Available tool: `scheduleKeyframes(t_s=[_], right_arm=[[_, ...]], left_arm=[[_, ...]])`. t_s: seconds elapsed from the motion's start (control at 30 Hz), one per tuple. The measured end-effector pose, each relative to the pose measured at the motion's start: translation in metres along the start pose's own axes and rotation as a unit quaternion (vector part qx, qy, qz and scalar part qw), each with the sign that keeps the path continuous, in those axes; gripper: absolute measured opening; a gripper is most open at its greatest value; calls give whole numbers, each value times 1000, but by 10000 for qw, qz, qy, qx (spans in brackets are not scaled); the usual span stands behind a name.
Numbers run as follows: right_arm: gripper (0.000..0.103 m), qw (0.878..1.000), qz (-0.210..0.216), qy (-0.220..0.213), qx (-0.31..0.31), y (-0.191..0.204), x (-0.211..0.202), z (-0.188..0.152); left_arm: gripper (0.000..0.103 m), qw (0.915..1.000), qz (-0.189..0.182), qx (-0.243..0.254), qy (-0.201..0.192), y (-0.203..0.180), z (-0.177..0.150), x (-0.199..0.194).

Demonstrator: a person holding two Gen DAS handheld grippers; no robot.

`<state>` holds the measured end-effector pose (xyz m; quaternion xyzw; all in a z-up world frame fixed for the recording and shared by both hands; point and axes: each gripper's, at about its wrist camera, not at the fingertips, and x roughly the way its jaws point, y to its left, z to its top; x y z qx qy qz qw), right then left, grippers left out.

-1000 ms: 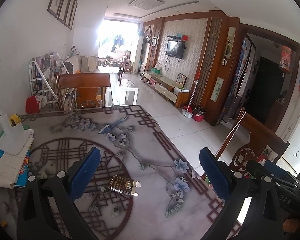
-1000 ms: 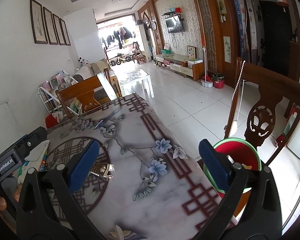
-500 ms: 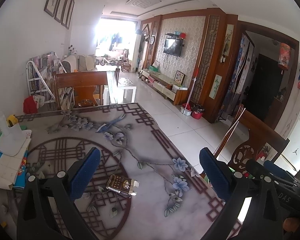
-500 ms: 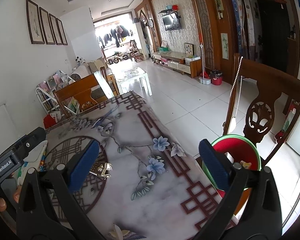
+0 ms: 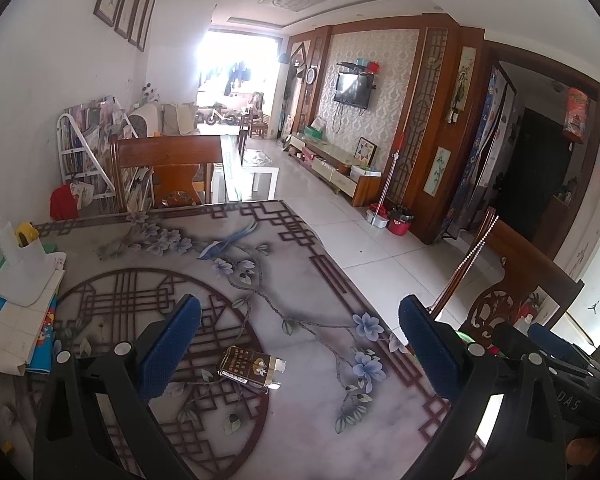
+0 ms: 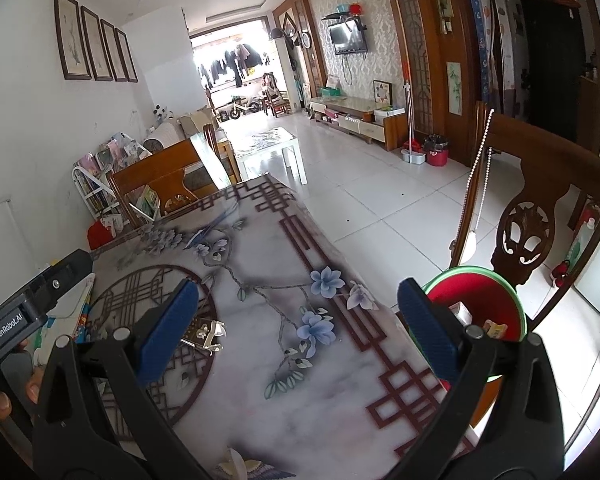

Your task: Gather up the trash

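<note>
Crumpled cigarette pack (image 5: 249, 366), dark brown with gold print, lying flat on the patterned tablecloth (image 5: 308, 288) inside the round lattice medallion, near that medallion's right rim; torn silvery flap open at its right end. Red bin with green rim (image 6: 485, 309), upright and open-topped, standing just beyond the tablecloth's right edge, holding a few scraps of litter.
</note>
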<state>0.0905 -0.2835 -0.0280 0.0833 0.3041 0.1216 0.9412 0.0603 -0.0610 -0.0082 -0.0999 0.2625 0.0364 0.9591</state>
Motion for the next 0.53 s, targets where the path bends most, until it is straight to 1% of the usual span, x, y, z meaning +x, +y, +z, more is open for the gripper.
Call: scheduleKeyframes(t_s=[0.2, 0.3, 0.4, 0.47, 0.53], right_arm=[[98, 10000, 8, 96, -13, 2, 8, -2], [98, 9996, 39, 278, -54, 4, 19, -7], [98, 9978, 13, 609, -244, 6, 45, -24], [98, 9944, -131, 888, -554, 7, 73, -45], [98, 9895, -191, 1194, -794, 7, 105, -70]], left_arm=[[95, 10000, -54, -17, 39, 3, -3, 3], [95, 9999, -40, -41, 103, 6, -6, 8], [95, 9996, 91, -160, 210, 14, -12, 15], [95, 9991, 112, -228, 335, 20, -15, 20], [95, 9984, 281, -305, 397, 28, -23, 23]])
